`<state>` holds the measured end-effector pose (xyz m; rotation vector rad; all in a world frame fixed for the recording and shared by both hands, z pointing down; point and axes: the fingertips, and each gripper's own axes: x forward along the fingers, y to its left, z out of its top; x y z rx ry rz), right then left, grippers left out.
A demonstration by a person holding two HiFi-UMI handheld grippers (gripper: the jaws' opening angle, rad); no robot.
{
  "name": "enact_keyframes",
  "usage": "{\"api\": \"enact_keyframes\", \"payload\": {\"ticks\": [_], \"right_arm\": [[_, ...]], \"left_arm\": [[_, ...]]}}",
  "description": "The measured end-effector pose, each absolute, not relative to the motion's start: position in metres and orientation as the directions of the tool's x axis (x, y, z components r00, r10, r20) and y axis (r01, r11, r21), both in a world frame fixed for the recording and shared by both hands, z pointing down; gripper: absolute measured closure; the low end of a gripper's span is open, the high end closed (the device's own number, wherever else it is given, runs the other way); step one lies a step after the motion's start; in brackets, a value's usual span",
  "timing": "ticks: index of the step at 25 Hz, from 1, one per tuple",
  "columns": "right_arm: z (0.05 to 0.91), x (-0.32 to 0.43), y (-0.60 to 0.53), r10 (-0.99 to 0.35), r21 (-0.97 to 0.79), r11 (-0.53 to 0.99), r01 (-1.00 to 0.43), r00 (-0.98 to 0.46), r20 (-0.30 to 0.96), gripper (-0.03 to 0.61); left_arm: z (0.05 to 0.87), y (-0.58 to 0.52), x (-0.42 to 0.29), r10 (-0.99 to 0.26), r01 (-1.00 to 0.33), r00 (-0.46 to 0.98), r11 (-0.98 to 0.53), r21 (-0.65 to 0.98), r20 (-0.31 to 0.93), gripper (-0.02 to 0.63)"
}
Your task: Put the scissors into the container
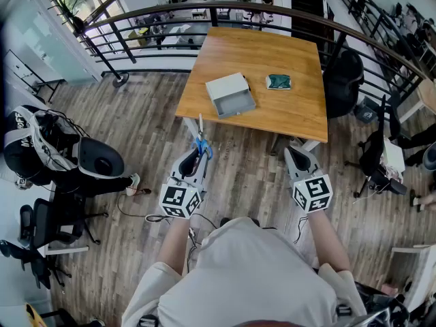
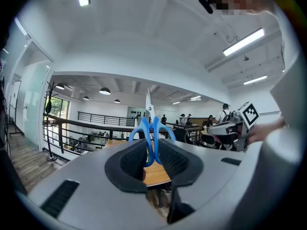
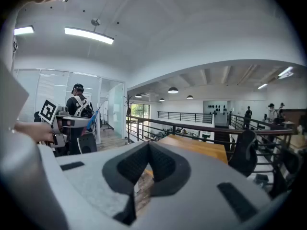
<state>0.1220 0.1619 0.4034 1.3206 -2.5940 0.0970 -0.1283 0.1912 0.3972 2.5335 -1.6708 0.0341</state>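
One wooden table (image 1: 272, 73) is standing ahead of us, well apart from both grippers; on it the grey container (image 1: 230, 95) is sitting near the front edge, its hollow facing up. We are holding the left gripper (image 1: 197, 157) over the floor, short of the table, and its jaws are pinching the scissors (image 1: 201, 144) by the blue handle loops, with the blades pointing forward toward the container; the right gripper (image 1: 295, 152) is hanging beside it, jaws pressed together on nothing. We are judging the scissors to be light and stiff, steel blades on hard plastic loops; the smooth plastic may be prone to pivoting between the pads, so gripping across both loops close to the pivot is looking like the sound place. The pointed tips are leading, so we are favouring laying them in flat; a small green object (image 1: 278, 82) is lying just beside the container.
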Motion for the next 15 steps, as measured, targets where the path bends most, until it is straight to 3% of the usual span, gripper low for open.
{"api": "enact_keyframes", "payload": {"ticks": [15], "right_arm": [[0.4021, 0.1172, 0.1599, -0.799, 0.040, 0.580, -0.814, -0.557, 0.227, 0.578]], "left_arm": [[0.4005, 0.1907, -0.1312, -0.911, -0.914, 0.404, -0.398, 0.084, 0.079, 0.543]]}}
